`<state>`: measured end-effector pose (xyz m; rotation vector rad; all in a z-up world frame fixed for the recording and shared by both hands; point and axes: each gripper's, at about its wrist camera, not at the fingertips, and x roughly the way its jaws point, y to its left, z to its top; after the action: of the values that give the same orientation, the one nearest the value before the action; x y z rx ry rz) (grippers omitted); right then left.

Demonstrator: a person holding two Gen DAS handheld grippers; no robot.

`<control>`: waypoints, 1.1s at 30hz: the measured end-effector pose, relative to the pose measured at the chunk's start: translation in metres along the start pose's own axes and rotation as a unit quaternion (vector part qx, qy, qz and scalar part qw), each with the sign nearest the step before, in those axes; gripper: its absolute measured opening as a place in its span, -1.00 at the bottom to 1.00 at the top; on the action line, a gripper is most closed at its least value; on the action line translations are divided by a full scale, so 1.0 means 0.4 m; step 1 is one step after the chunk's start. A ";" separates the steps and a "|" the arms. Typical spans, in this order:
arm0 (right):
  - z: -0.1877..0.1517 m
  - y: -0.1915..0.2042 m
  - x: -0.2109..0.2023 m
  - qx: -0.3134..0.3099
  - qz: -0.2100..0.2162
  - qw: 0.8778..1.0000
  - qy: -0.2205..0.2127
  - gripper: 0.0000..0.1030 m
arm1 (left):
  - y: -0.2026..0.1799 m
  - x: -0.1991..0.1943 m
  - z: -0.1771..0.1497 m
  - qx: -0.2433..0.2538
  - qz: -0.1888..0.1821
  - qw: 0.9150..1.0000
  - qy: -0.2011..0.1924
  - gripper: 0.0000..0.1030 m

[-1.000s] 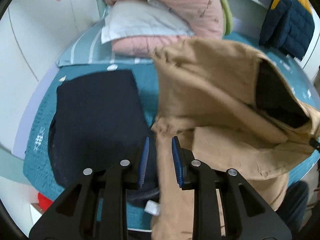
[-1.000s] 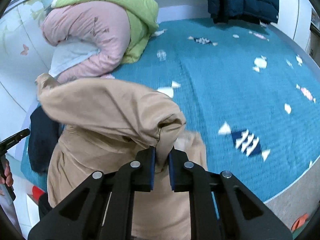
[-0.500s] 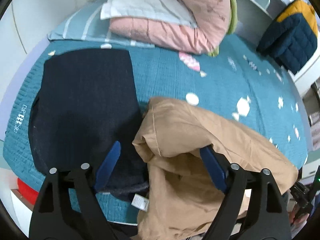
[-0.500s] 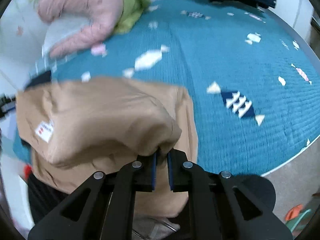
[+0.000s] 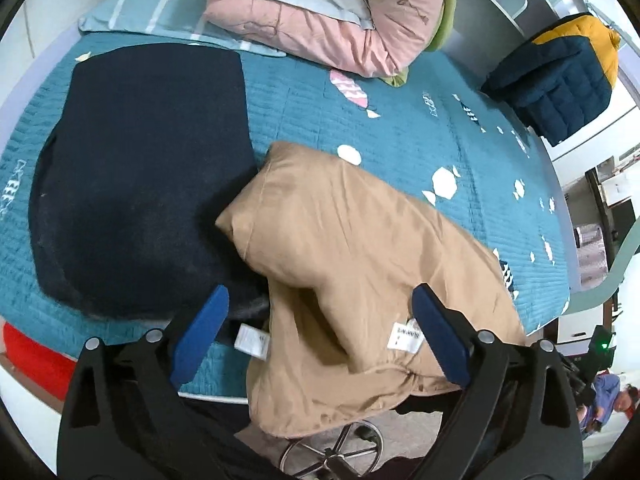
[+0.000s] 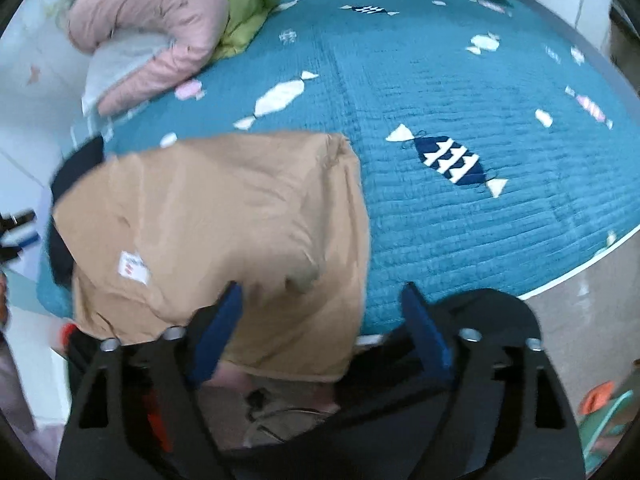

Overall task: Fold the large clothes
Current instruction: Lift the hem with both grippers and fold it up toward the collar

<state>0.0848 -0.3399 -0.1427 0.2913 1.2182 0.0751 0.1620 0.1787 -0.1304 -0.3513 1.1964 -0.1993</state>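
Left wrist: I've just been opening both jaws, left gripper [image 5: 318,334] and right gripper [image 6: 320,330]; tan garment [image 5: 352,264] released beside navy stack [image 5: 140,168]. Next: regrasp, fold again.

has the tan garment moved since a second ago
Yes. The tan garment was held up in front of the pink quilt; now it lies low on the bed, nearer its front edge.

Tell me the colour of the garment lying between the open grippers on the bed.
Tan, a plain light brown garment with a small white label; clearest in the left wrist view.
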 end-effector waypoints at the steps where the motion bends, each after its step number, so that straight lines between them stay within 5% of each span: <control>1: 0.008 -0.001 0.013 0.011 0.009 1.000 0.007 0.61 | 0.007 0.016 0.015 -0.005 0.004 1.000 0.003 0.81; 6: 0.042 0.019 0.086 0.062 0.042 0.997 0.033 0.66 | 0.052 0.136 0.116 -0.036 -0.042 0.998 0.041 0.81; 11: 0.070 0.046 0.122 0.085 0.051 0.994 0.034 0.66 | 0.075 0.285 0.156 -0.026 0.019 0.992 0.123 0.81; 13: 0.080 0.054 0.131 0.079 0.022 0.996 0.024 0.62 | 0.070 0.287 0.142 -0.015 0.039 0.993 0.115 0.77; 14: 0.083 0.059 0.138 0.073 0.012 0.997 0.024 0.50 | 0.067 0.276 0.133 -0.008 0.042 0.994 0.101 0.68; 16: 0.084 0.066 0.165 0.064 0.021 0.997 0.045 -0.31 | 0.055 0.241 0.107 0.002 0.056 0.996 0.074 0.25; 21: 0.063 0.059 0.193 0.073 -0.006 0.996 0.055 -0.65 | 0.029 0.164 0.036 0.005 0.038 0.998 0.045 -0.23; 28: 0.077 0.011 0.145 0.067 -0.025 0.997 0.036 -0.68 | -0.009 0.086 -0.080 0.017 0.038 0.998 0.035 -0.24; 33: 0.077 -0.007 0.222 0.045 -0.090 0.993 0.057 -0.52 | 0.020 0.196 -0.180 -0.002 0.059 0.995 0.086 -0.16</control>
<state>0.1440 -0.3295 -0.2149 0.2584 1.3582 -0.1210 0.1225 0.1485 -0.2250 -0.2691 1.3827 -0.1258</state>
